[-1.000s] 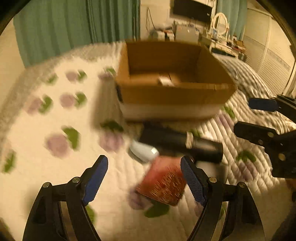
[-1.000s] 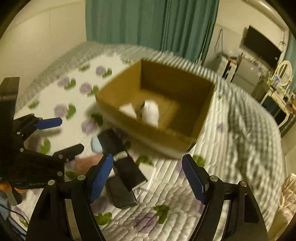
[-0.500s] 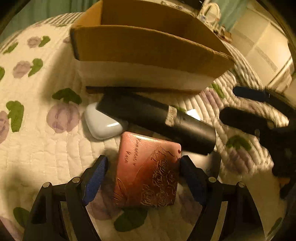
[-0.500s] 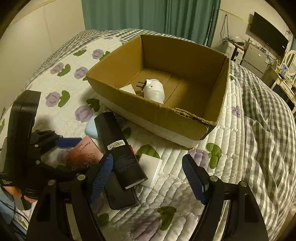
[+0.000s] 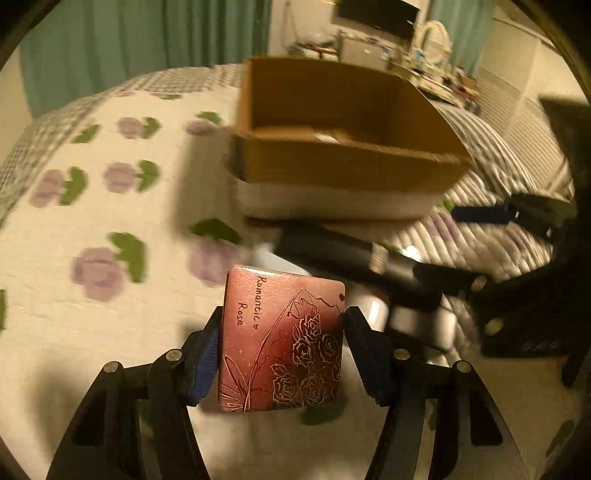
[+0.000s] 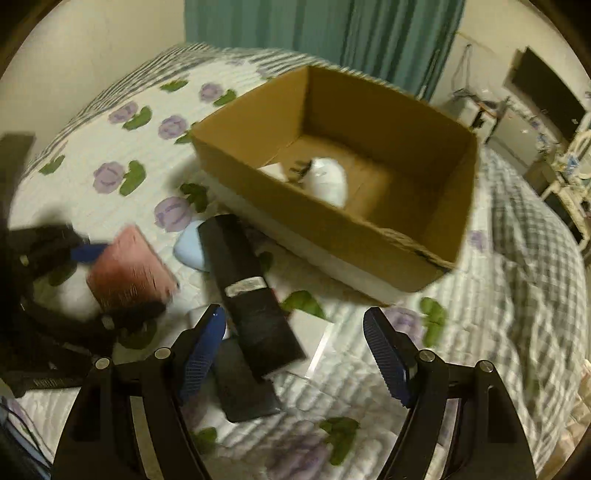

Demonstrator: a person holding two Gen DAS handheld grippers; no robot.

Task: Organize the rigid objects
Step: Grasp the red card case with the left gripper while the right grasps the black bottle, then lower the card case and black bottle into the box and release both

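My left gripper [image 5: 282,354] is shut on a pink square case [image 5: 282,339] printed with roses and "Romantic Rose", held above the quilt; it also shows in the right wrist view [image 6: 129,271]. An open cardboard box [image 6: 436,254] stands beyond on the bed [image 5: 110,206], with a white plug adapter [image 6: 327,179] inside. My right gripper [image 6: 295,354] is open and empty, over a long black box [image 6: 251,295], a flat black item [image 6: 243,387] and a white square block [image 6: 314,334]. A pale blue oval case [image 6: 190,249] lies beside the black box.
The floral quilt gives way to a checked blanket [image 6: 528,266] on the right. Green curtains [image 6: 332,33] hang behind the bed. A desk with clutter [image 5: 424,62] and a television [image 6: 543,88] stand beyond.
My left gripper closed on the pink case and lifted it off the quilt. My right gripper drew back slightly and stayed open.
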